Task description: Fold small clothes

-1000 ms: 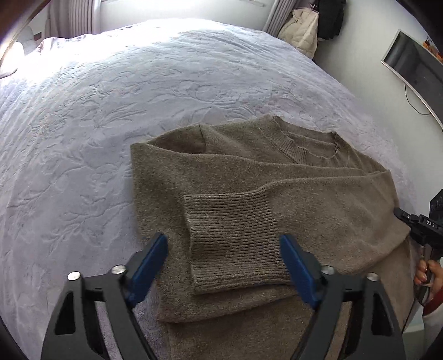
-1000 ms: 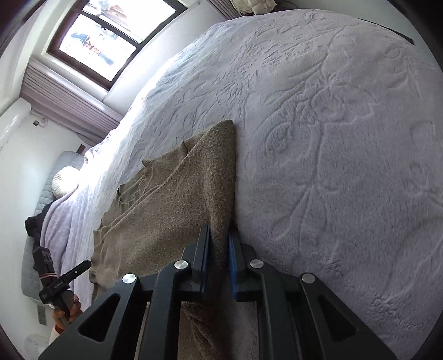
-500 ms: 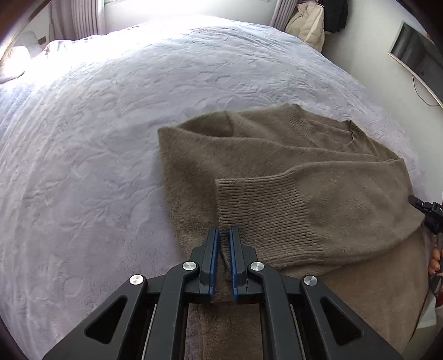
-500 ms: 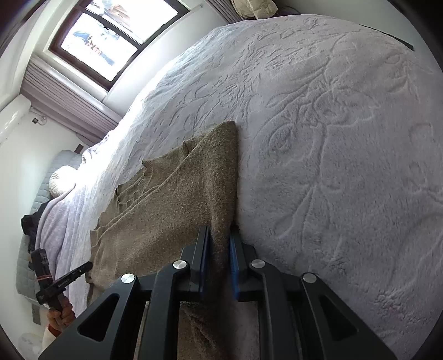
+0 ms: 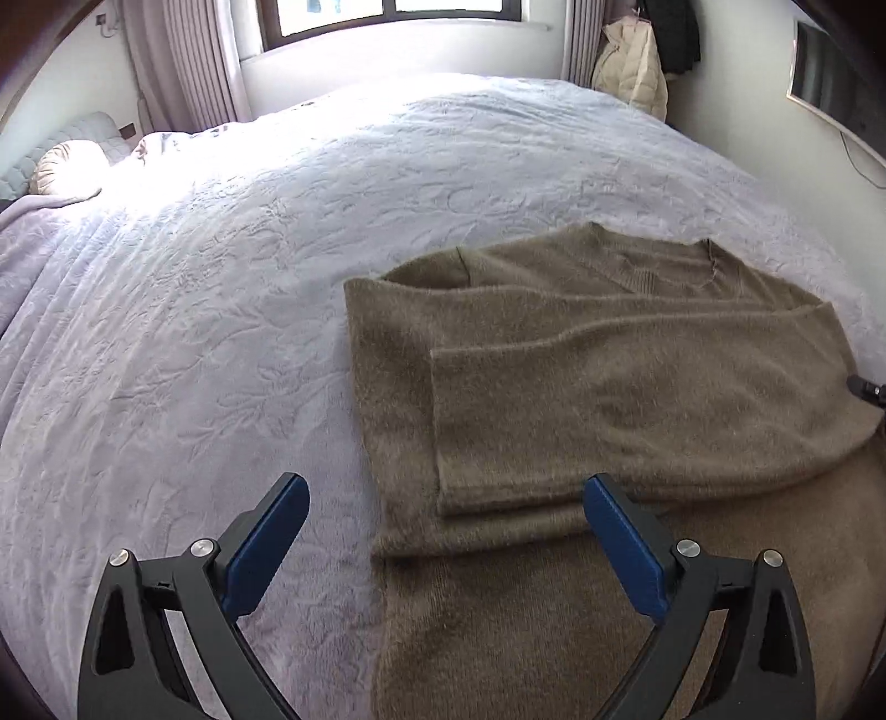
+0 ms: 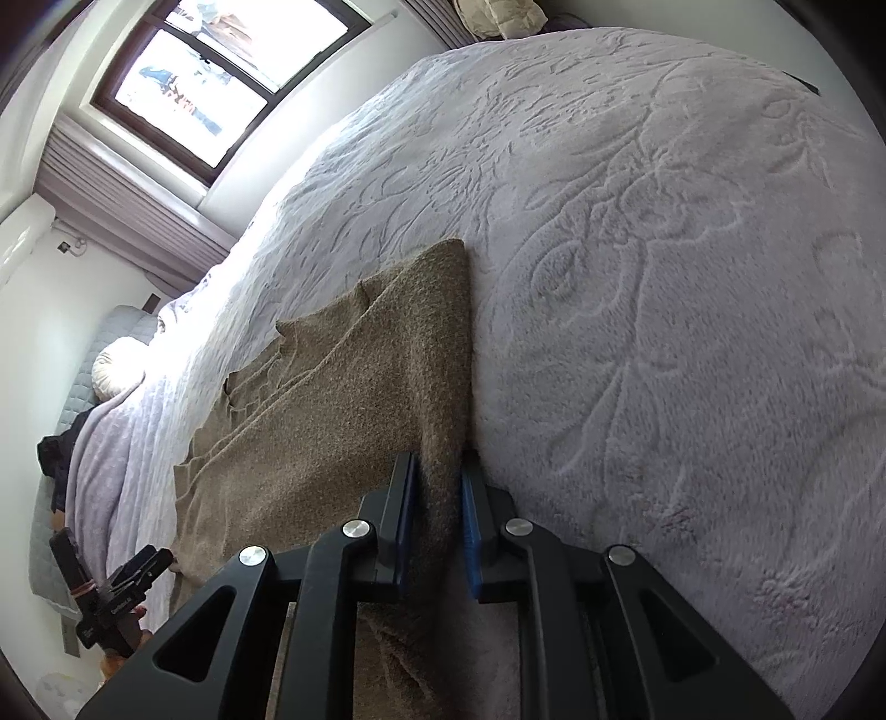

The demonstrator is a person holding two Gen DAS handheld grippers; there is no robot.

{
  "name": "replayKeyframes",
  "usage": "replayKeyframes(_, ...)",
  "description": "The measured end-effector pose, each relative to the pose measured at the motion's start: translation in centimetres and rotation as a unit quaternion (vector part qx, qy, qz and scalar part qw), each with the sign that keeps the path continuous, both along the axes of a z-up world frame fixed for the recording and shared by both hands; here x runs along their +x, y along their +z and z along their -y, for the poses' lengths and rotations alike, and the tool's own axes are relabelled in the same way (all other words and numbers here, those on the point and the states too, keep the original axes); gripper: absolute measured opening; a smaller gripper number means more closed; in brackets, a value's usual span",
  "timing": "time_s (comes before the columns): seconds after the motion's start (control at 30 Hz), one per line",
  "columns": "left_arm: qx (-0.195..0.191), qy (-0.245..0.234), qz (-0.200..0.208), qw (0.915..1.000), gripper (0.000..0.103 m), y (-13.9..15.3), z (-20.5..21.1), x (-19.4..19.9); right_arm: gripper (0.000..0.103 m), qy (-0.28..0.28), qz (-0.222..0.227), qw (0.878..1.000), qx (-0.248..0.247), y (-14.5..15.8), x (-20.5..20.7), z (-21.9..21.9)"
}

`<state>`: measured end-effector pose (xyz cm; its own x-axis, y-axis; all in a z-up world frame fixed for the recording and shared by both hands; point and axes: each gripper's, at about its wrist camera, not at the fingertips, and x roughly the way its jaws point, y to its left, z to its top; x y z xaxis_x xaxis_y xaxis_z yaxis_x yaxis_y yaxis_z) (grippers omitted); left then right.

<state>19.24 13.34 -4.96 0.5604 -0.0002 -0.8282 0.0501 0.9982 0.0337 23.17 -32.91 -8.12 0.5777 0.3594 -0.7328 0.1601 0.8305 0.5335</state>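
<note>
Since the earlier frames, the left tool (image 5: pixel 446 540) has been let off the folded sleeve's cuff and drawn back toward the sweater's hem; its jaws are opening, now spread wide, w/ nothing pinched between them. The right tool (image 6: pixel 437 520) is kept nearly closed on the sweater's (image 5: pixel 609 387) right side edge, fabric clamped between its blue pads.

The sweater is laid flat on the bed (image 5: pixel 221 332), near the bed's near edge, w/ both sleeves (image 5: pixel 637 410) already folded across the chest.

Next step, as judged: the hem is to be gripped at both corners and carried toward the collar. For a clean fold, the left tool should be closed on the hem corner only, both corners lifted evenly, & the sleeves not dragged.

Long axis: hem-to-collar, collar (image 5: pixel 664 266) pointed away from the tools, toward the window (image 5: pixel 387 11).
</note>
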Motion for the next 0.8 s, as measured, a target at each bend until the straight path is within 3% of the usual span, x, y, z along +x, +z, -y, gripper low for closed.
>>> replayKeyframes(0.07,0.008,0.002,-0.002,1.0,0.099,-0.1,0.3,-0.4,0.021,-0.004,-0.002,1.0,0.007,0.2,-0.2,-0.1)
replayKeyframes(0.23,0.006,0.008,-0.01,0.9999,0.099,0.1,0.3,-1.4,0.046,0.004,0.002,1.0,0.01,1.2,-0.7,-0.8)
replayKeyframes(0.33,0.011,0.011,-0.012,0.9998,0.099,0.1,0.4,-2.1,0.053,-0.003,0.002,1.0,0.008,1.7,-1.2,-0.9)
replayKeyframes(0.5,0.019,0.01,-0.016,0.9996,0.099,-0.1,0.7,-2.9,0.059,-0.01,0.001,1.0,-0.013,2.9,-2.8,-1.2)
replayKeyframes(0.63,0.02,0.001,-0.022,0.9996,0.099,-0.3,0.9,-4.3,0.068,0.014,0.008,0.998,-0.055,4.0,-5.2,-2.4)
replayKeyframes(0.8,0.026,-0.002,-0.026,0.9993,0.099,-0.2,1.4,-6.7,0.07,0.053,0.018,0.993,-0.103,5.0,-8.9,-4.9)
